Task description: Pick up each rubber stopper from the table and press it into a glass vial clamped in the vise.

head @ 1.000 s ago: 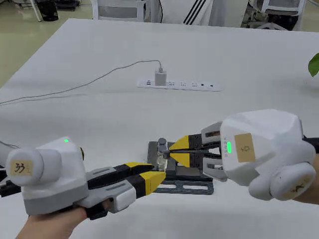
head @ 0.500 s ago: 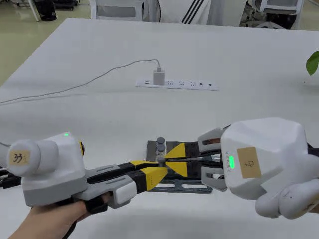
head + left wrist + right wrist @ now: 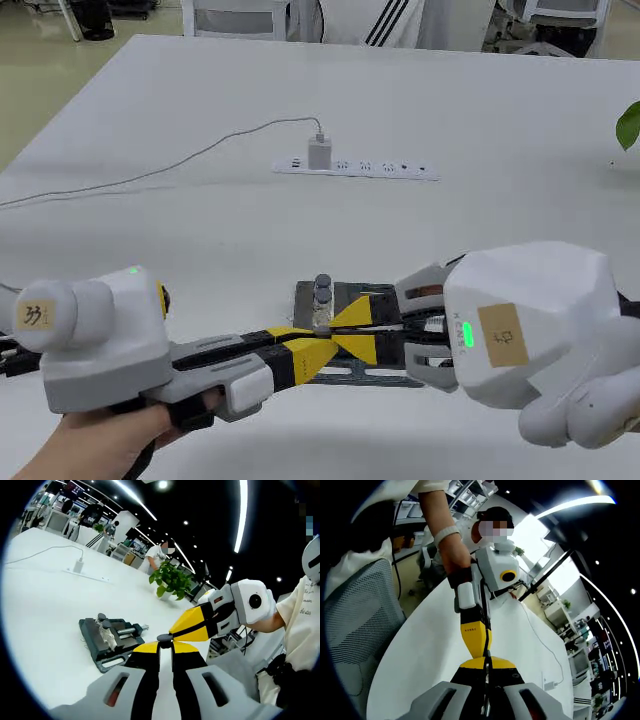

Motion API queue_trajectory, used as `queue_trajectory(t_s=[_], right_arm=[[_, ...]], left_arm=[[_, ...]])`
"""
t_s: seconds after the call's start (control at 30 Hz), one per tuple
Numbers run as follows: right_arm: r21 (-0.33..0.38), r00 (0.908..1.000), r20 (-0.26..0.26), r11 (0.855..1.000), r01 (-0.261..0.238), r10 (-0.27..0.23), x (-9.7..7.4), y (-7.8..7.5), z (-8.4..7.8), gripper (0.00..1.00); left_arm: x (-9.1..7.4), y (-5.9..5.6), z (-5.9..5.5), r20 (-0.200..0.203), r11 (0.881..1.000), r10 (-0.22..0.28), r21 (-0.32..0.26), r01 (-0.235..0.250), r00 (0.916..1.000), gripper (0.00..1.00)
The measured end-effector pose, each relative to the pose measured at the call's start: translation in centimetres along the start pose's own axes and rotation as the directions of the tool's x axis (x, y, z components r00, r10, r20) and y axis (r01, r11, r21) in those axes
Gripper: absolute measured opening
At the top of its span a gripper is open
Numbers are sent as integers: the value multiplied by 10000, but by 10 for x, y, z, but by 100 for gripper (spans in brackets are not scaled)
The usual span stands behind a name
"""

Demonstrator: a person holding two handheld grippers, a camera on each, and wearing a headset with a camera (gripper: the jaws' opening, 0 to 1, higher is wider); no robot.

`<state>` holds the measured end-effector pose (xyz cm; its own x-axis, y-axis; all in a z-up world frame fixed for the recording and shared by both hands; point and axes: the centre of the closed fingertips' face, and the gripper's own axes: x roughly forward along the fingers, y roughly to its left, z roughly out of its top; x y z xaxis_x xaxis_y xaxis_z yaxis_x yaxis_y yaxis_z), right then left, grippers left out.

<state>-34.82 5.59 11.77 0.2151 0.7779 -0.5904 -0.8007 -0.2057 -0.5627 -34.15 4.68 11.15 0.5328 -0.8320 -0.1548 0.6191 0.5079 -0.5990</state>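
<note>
The black vise (image 3: 352, 296) sits on the white table (image 3: 420, 130) and clamps glass vials capped with grey stoppers (image 3: 322, 288); they also appear in the left gripper view (image 3: 104, 622). Just in front of the vise, my two grippers meet tip to tip. A small grey rubber stopper (image 3: 165, 638) sits at the yellow tips of my left gripper (image 3: 322, 340), which is shut on it. My right gripper (image 3: 338, 330) comes in from the right with its jaws closed, and its tips touch the same stopper. The right gripper view has the left gripper's yellow finger (image 3: 474, 637) pointing straight at its own closed tips (image 3: 487, 661).
A white power strip (image 3: 350, 168) with a plugged-in charger (image 3: 320, 154) lies beyond the vise. Its cable (image 3: 150, 178) trails off to the left. A green leaf (image 3: 629, 125) hangs over the table's right edge. Chairs stand at the far side.
The right gripper has drawn back from the vial in the vise and lowered. The left gripper has come up to meet it, and the grey stopper now sits between the two tips.
</note>
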Motion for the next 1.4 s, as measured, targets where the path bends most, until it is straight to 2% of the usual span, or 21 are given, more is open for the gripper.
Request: queue_trajectory(t_s=[0.3, 0.47, 0.53, 0.63, 0.7, 0.77, 0.83, 0.93, 1.0, 1.07, 1.13, 1.17, 1.2, 1.23, 1.3, 1.33, 1.37, 1.4], right_arm=[[84, 10000, 38, 10000, -3, 3, -1, 0, 0, 0], [183, 9999, 37, 9997, -149, 148, -1, 4, 0, 0], [317, 9997, 14, 9992, -245, 245, -1, 6, -1, 0], [784, 9997, -40, 9966, -248, 252, 0, 7, -4, 1], [1051, 9996, 64, 9941, -280, 274, -2, 4, -4, 10], [1655, 9988, 281, 9852, -435, 394, -4, 4, -3, 20], [2115, 9985, 232, 9760, -527, 489, -7, 3, -6, 28], [2683, 9960, 379, 9593, -878, 806, -8, 6, -6, 32], [3281, 9929, 431, 9372, -1188, 1108, -9, 11, -7, 30], [3431, 9916, 567, 9304, -1286, 1162, -9, 10, -6, 30], [3918, 9874, 688, 9064, -1581, 1425, -9, 14, -5, 30], [4228, 9853, 662, 8901, -1705, 1573, -8, 15, -5, 31], [4224, 9850, 647, 8899, -1723, 1600, -8, 14, -6, 31], [4417, 9807, 691, 8758, -1946, 1831, -7, 18, -6, 30], [4559, 9777, 743, 8652, -2087, 1966, -6, 20, -6, 31], [4685, 9734, 723, 8541, -2258, 2176, -5, 24, -7, 31], [4675, 9735, 678, 8550, -2244, 2184, -3, 25, -8, 30], [4618, 9719, 658, 8565, -2306, 2262, -2, 28, -9, 28]], left_arm=[[-1, 0, 0, 13, 9999, -56, -155, 56, 10000, 4], [-1, 1, -3, -157, 9999, -50, 95, 51, 9999, 4], [-1, 1, -6, -350, 9994, 0, 334, 11, 9994, 4], [0, 0, -9, -533, 9980, 69, 637, -35, 9986, 4], [0, 1, -13, -729, 9953, 155, 960, -84, 9972, 3], [0, 2, -15, -861, 9935, 177, 1135, -78, 9961, 4], [-1, 4, -15, -935, 9911, 220, 1325, -94, 9954, 3], [-2, 6, -17, -1104, 9849, 305, 1726, -111, 9934, 4], [-2, 7, -19, -1299, 9771, 392, 2126, -108, 9907, 4], [-2, 6, -21, -1491, 9680, 449, 2508, -62, 9878, 4], [-3, 6, -23, -1697, 9533, 552, 3020, -14, 9839, 4], [-2, 4, -24, -1829, 9407, 555, 3391, 100, 9816, 4], [-3, 4, -26, -1965, 9353, 597, 3535, 139, 9787, 4], [-2, 4, -27, -2092, 9259, 623, 3771, 217, 9759, 4], [-3, 5, -30, -2374, 9016, 738, 4310, 369, 9686, 4], [-3, 5, -31, -2492, 8811, 796, 4704, 488, 9652, 4], [-3, 4, -32, -2597, 8733, 820, 4840, 562, 9622, 4], [-3, 4, -33, -2768, 8540, 885, 5155, 702, 9568, 4]])
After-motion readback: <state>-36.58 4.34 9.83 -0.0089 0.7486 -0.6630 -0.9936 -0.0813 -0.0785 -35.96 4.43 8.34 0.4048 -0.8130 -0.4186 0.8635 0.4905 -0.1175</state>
